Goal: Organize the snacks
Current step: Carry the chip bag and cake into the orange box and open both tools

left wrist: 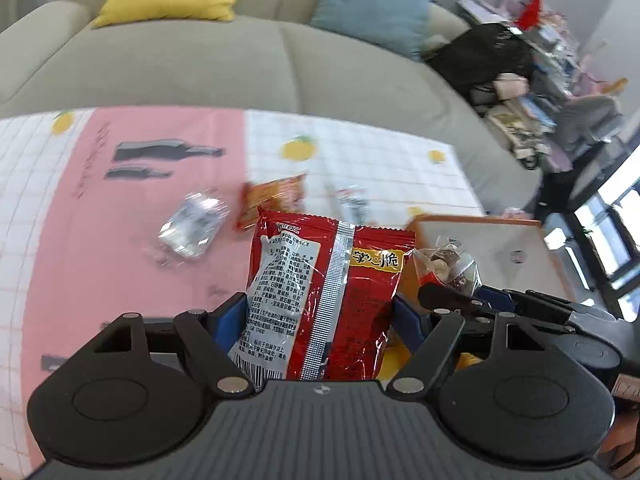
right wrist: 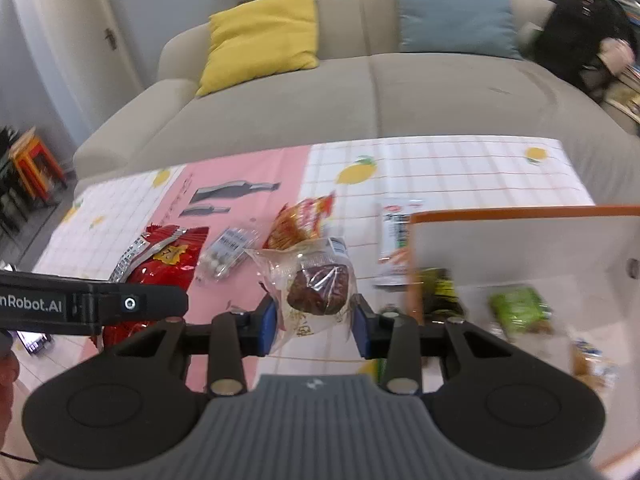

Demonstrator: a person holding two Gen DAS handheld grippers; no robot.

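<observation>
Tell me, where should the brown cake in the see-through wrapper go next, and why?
Probably sideways, over the orange-rimmed white box. The right gripper is shut on the clear-wrapped brown cake, and that box beside it already holds a green packet, so carrying it above the rim looks like the sensible little move.

Red snack packet (left wrist: 320, 300), pink-and-white checked tablecloth (left wrist: 380, 164), yellow cushion (right wrist: 262, 40).

Each black tool (left wrist: 320, 312) has blue pads (right wrist: 269, 322), silver rivets and a ribbed grey body.
</observation>
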